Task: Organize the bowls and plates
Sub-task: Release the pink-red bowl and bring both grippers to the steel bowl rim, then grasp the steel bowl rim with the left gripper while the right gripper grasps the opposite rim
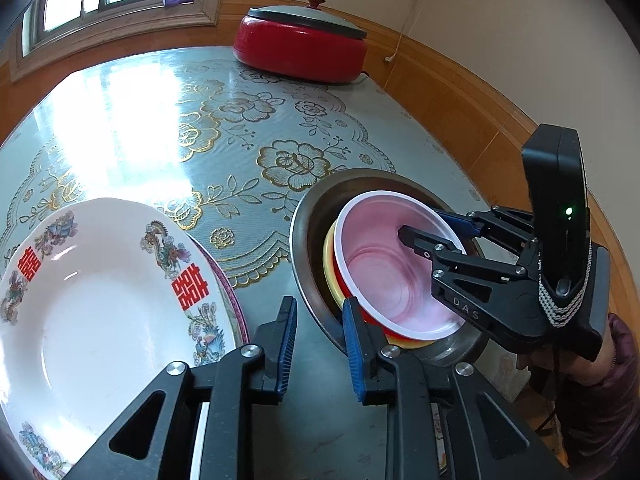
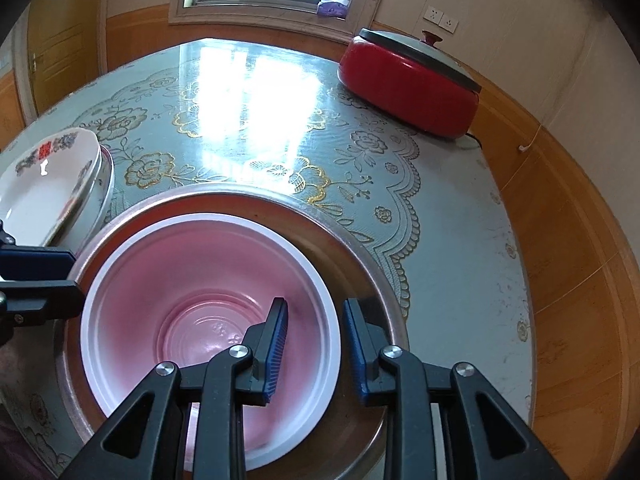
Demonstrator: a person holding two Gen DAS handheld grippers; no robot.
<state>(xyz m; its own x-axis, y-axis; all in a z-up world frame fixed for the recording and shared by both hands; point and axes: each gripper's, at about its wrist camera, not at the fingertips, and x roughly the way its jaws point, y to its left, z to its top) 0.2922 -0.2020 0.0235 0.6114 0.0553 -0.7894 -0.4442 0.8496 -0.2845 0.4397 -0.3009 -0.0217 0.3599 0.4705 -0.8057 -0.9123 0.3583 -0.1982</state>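
A red bowl with a pink inside and white rim [image 1: 384,276] sits tilted in a yellow bowl [image 1: 331,268], both inside a metal basin [image 1: 308,216]. My right gripper [image 2: 316,348] is open, its jaws astride the red bowl's rim [image 2: 332,312], one finger inside and one outside; it also shows in the left wrist view [image 1: 436,226]. My left gripper [image 1: 320,344] is open and empty, just left of the basin's near rim. A white plate with red characters [image 1: 100,304] lies on another plate at the left; it also shows in the right wrist view [image 2: 44,188].
A red electric pot with a grey lid [image 1: 300,48] stands at the table's far edge near the wall. The table has a blue-green floral cloth [image 1: 240,140]. Wooden wall panelling runs along the right side.
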